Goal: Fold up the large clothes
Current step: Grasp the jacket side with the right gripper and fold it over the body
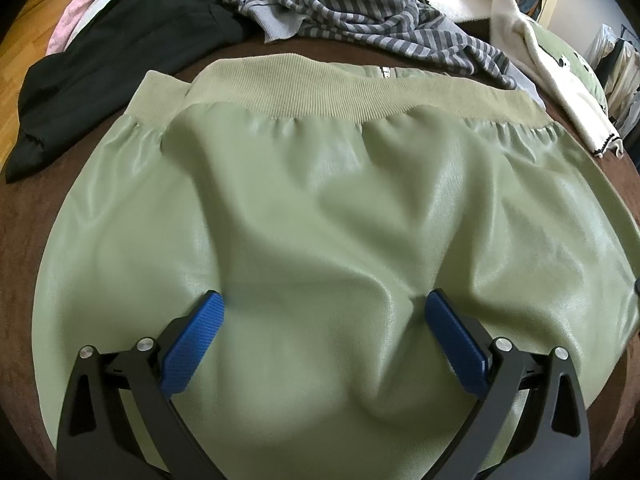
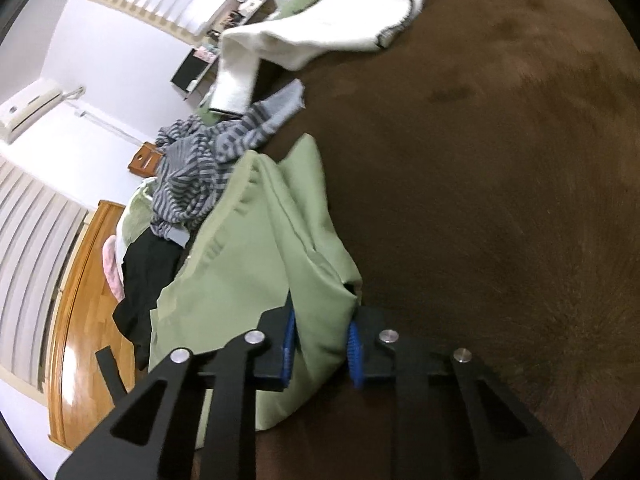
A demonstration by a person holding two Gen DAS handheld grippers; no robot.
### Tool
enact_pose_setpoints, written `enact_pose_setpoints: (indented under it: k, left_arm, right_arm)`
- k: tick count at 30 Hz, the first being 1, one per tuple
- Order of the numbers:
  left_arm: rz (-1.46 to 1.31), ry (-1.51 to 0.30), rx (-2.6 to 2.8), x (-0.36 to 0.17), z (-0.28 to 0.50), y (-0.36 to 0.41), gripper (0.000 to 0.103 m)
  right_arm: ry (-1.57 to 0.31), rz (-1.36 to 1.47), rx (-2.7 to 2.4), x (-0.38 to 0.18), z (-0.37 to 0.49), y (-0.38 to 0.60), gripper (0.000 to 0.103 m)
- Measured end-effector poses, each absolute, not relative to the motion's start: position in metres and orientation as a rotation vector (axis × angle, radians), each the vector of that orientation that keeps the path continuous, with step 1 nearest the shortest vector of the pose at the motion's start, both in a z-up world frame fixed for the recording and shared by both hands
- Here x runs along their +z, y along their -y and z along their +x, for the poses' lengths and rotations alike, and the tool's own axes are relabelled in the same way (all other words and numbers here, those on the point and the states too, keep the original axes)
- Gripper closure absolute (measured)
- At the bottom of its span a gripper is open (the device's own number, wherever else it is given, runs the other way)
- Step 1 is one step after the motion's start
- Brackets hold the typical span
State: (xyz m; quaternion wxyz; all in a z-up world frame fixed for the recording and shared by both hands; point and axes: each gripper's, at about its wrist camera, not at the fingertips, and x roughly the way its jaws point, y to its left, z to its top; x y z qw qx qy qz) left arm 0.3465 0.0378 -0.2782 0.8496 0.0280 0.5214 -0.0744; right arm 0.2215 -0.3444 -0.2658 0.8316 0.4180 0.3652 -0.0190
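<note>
A light green jacket (image 1: 320, 208) with a ribbed hem band (image 1: 320, 88) lies spread on the brown bed cover (image 1: 24, 216). My left gripper (image 1: 324, 312) is open, its blue pads (image 1: 200, 340) resting on the jacket's near part with fabric between them. In the right wrist view, my right gripper (image 2: 322, 344) is shut on a bunched fold of the green jacket (image 2: 280, 240) and holds it lifted off the brown cover (image 2: 480, 160).
A black garment (image 1: 120, 52), a grey striped garment (image 1: 360, 12) and a white garment (image 1: 532, 52) lie at the bed's far side. A pink cloth (image 1: 76, 16) lies at the far left edge. Wooden floor (image 2: 80, 300) lies beyond the bed.
</note>
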Motion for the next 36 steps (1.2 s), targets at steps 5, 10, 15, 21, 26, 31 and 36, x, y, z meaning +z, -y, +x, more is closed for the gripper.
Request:
enact_pose_setpoints:
  k: [5, 10, 15, 21, 26, 31, 36]
  left_arm:
    - [0.062, -1.098, -0.155, -0.279, 0.346, -0.038, 0.005]
    - [0.076, -1.090, -0.154, -0.279, 0.345, -0.036, 0.005]
    - [0.095, -1.091, -0.151, -0.279, 0.346, -0.035, 0.005]
    - [0.105, -1.074, -0.132, -0.280, 0.345, -0.034, 0.005]
    - [0.109, -1.063, -0.119, -0.279, 0.343, -0.034, 0.005]
    - [0.132, -1.048, -0.103, -0.279, 0.342, -0.031, 0.005]
    - [0.129, -1.032, -0.095, -0.280, 0.342, -0.033, 0.005]
  right_arm:
    - [-0.742, 0.859, 0.003, -0.242, 0.224, 0.335, 0.086]
    - [-0.694, 0.758, 0.074, -0.203, 0.228, 0.310, 0.087]
    - [-0.652, 0.666, 0.173, -0.161, 0.234, 0.282, 0.088]
    - [-0.627, 0.533, 0.297, -0.116, 0.250, 0.230, 0.089]
    - [-0.615, 0.501, 0.365, -0.098, 0.261, 0.193, 0.089]
    - [-0.608, 0.510, 0.407, -0.082, 0.270, 0.162, 0.089]
    - [-0.624, 0.500, 0.449, -0.074, 0.282, 0.129, 0.089]
